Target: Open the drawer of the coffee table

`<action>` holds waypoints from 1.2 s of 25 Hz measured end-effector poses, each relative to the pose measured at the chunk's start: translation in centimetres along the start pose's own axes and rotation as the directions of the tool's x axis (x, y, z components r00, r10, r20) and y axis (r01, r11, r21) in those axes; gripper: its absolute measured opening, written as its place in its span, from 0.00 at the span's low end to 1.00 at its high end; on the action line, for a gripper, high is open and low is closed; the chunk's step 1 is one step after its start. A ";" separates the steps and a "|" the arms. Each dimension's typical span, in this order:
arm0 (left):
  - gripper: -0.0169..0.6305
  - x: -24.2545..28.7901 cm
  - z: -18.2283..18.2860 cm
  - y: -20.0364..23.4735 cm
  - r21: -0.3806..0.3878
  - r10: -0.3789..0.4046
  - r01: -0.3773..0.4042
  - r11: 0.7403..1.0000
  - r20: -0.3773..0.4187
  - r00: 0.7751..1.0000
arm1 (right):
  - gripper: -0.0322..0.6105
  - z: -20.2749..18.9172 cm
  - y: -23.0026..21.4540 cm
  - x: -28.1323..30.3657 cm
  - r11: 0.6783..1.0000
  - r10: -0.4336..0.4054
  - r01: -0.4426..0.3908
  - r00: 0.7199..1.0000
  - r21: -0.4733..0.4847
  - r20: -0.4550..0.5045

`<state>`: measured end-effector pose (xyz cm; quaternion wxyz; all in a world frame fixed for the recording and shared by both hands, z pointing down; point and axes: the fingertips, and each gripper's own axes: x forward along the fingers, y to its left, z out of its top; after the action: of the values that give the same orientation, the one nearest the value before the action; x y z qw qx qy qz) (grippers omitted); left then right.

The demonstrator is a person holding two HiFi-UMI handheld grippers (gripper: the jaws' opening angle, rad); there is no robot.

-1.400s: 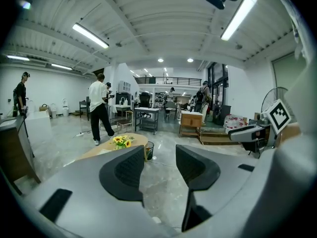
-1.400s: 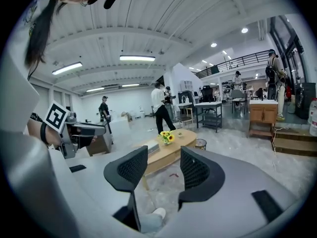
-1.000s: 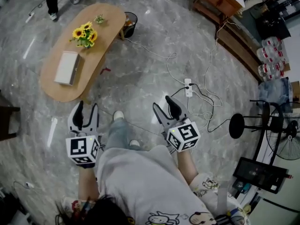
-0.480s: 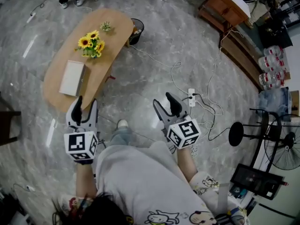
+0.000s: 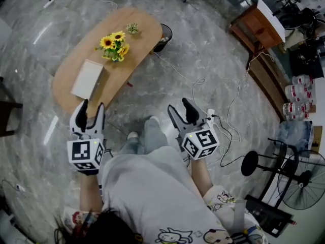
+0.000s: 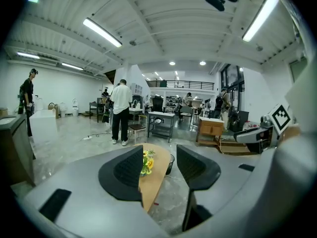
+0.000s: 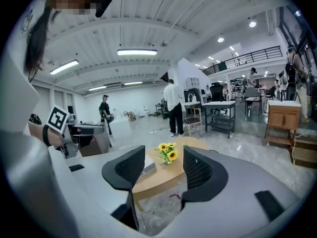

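Now, head view: both forearms are held forward at waist level, one on each side of the body. The left gripper (image 5: 93,105) and right gripper (image 5: 179,105) point ahead and slightly down over the marble floor (image 5: 167,80). The coffee table (image 5: 144,32) runs from upper right to lower left, and its near rounded end is just beyond the left gripper's tips. On it are sunflowers (image 5: 116,43) and a white box (image 5: 87,79). Its drawer cannot be made out from above. Compared with a second ago, the table sits lower and further right in frame and nearer the left gripper, and the person's feet have shifted. Left gripper view: the jaws are apart with only air at the pads. The table end and flowers show in the gap, well off. Right gripper view: the jaws are spread wide and have just been opening, with nothing between the pads. The table, flowers and box are framed far beyond them. Neither gripper touches the table.
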<state>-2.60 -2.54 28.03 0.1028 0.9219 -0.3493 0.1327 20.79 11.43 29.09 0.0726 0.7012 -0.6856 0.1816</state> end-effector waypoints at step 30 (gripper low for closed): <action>0.32 -1.6 -2.1 4.3 -0.328 0.863 -0.849 0.414 -0.155 0.480 | 0.39 7.2 7.6 29.6 0.367 0.818 -0.916 0.402 -0.165 -0.412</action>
<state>-7.03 -4.10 29.96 0.1814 0.5806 -0.7895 0.0821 14.27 -19.18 31.83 0.1835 0.1710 -0.9562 0.1512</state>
